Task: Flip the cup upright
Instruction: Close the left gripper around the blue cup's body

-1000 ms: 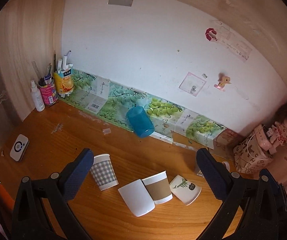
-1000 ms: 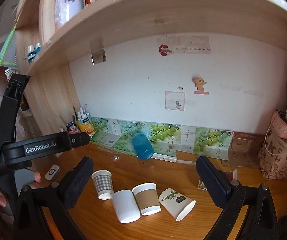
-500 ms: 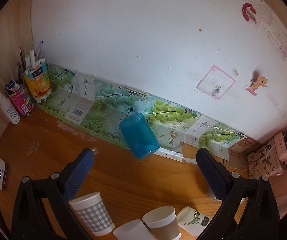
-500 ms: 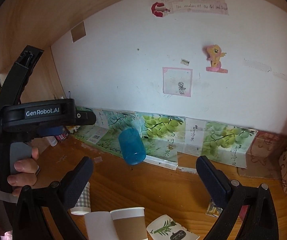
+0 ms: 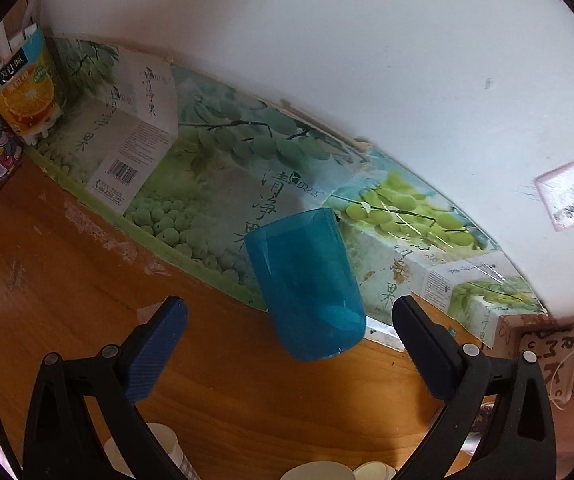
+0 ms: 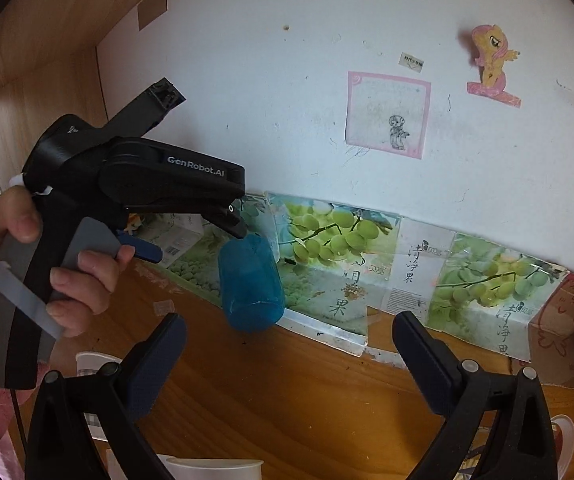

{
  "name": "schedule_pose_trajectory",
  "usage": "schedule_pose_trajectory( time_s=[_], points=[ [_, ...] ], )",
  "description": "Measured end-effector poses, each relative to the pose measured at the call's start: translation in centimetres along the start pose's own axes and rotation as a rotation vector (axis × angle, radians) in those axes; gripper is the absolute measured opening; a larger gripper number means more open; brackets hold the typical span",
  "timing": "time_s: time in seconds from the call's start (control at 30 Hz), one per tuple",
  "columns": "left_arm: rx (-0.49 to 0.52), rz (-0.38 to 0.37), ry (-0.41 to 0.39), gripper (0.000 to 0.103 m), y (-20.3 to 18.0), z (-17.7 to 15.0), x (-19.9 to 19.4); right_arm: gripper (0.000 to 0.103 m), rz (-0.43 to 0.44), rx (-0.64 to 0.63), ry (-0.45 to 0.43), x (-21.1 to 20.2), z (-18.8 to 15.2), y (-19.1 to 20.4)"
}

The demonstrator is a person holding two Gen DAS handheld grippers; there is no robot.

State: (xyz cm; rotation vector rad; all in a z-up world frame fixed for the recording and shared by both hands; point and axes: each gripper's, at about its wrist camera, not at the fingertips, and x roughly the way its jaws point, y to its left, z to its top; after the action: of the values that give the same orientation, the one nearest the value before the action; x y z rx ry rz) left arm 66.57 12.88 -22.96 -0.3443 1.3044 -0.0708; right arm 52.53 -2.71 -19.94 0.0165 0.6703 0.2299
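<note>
Left wrist view: the see-through blue plastic cup (image 5: 307,284) leans tipped against the grape-picture boxes (image 5: 215,184) at the back of the wooden desk (image 5: 67,280). The left claw (image 5: 289,320) is spread wide just before it, grabbing nothing. The right claw (image 6: 289,340) is spread wide too. The flip is not started.

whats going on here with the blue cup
A person is holding a hand-held gripper in each hand over a wooden desk. The left hand-held gripper is open, its fingers either side of a blue cup leaning against the grape-print cardboard, not gripping it yet. The right hand-held gripper is open and holds nothing.
</note>
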Motion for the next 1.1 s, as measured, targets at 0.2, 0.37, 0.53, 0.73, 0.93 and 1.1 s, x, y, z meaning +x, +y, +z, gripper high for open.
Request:
schedule_pose_trajectory(
  time_s=[0.2,0.37,0.53,0.73,0.93,1.1],
  points=[
    [-0.093,-0.009,0.086,0.101,0.4,1.1,3.5,0.103,0.013,0.018,0.013,2.2,-0.3,-0.5],
    [-0.113,-0.004,0.121,0.101,0.6,1.4,4.9,0.103,0.026,0.021,0.028,3.5,-0.4,-0.5],
    [-0.137,-0.033,0.152,0.101,0.9,1.5,5.8,0.103,0.024,0.038,0.042,4.1,-0.8,-1.1],
    [-0.145,-0.081,0.188,0.097,0.8,1.8,6.8,0.103,0.013,0.048,0.058,4.3,-1.2,-1.7],
    [-0.155,-0.127,0.224,0.085,0.3,1.8,7.7,0.103,0.006,0.058,0.065,4.2,-1.1,-2.0],
    [-0.145,-0.137,0.232,0.075,-0.4,2.4,7.9,0.103,0.001,0.075,0.075,4.4,-0.8,-2.4]
  ],
)
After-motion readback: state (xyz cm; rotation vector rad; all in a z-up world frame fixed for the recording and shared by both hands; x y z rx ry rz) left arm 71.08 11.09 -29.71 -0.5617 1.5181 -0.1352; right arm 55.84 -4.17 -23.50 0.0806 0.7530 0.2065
